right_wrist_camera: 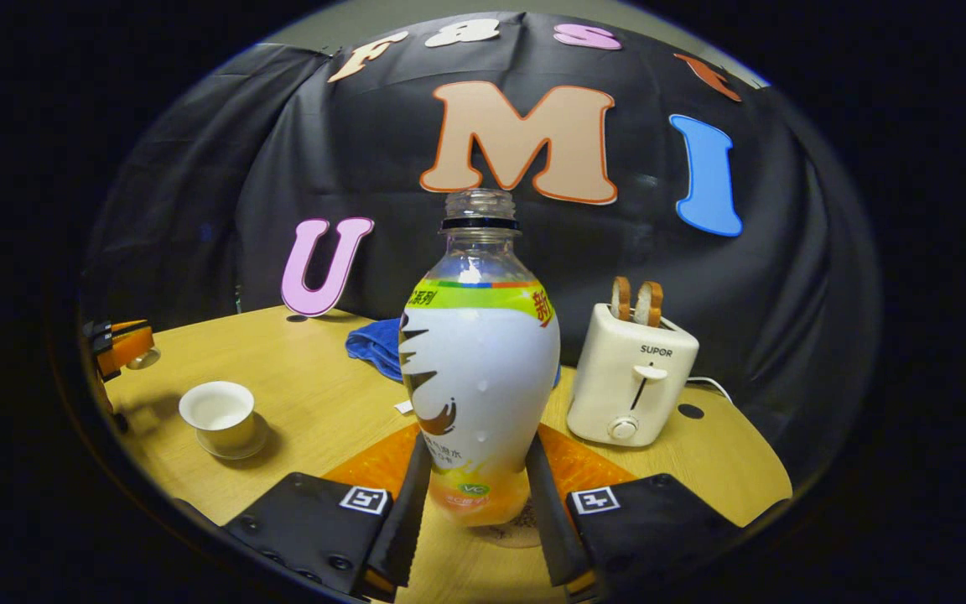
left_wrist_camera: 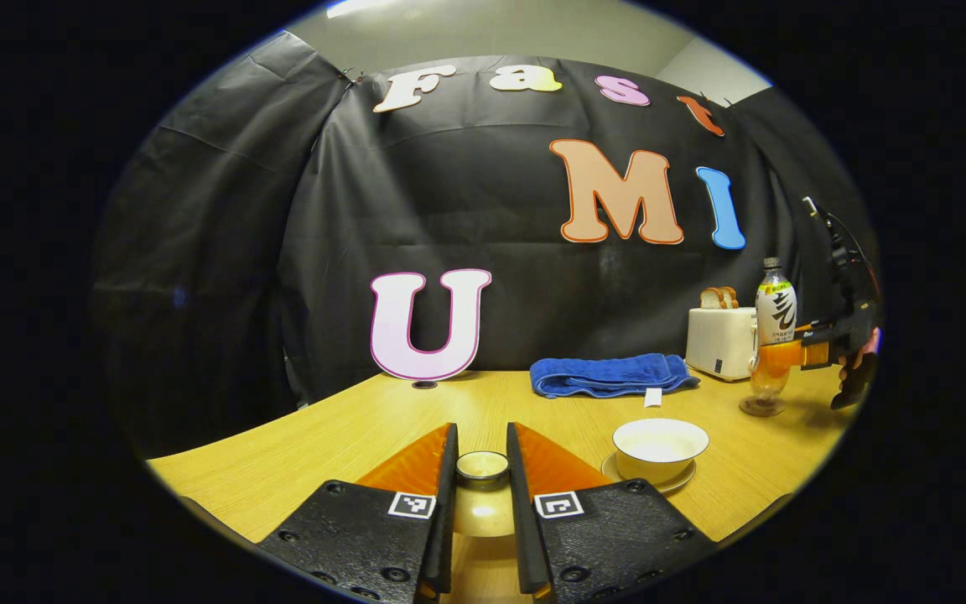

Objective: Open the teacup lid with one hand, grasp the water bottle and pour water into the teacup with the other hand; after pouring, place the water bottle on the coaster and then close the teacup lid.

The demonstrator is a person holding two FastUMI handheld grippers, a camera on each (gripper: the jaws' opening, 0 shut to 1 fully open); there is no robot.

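Here, my left gripper [left_wrist_camera: 482,470] pinches the one teacup lid [left_wrist_camera: 482,466] by its knob, lifted off; my right gripper [right_wrist_camera: 477,486] clamps the single water bottle [right_wrist_camera: 478,369], upright, uncapped, just over the coaster [right_wrist_camera: 516,532]. The one teacup [left_wrist_camera: 659,449] sits open on its saucer [left_wrist_camera: 649,481]; I cannot tell its contents. The right gripper view adds the toaster's [right_wrist_camera: 632,384] front, with two bread slices [right_wrist_camera: 637,302] in the slots. One blue towel [left_wrist_camera: 609,374] lies behind.

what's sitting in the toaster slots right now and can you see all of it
Two slices of browned bread stand upright in the white toaster, side by side. Just their top halves show above the slots; the lower parts are hidden inside the toaster body.
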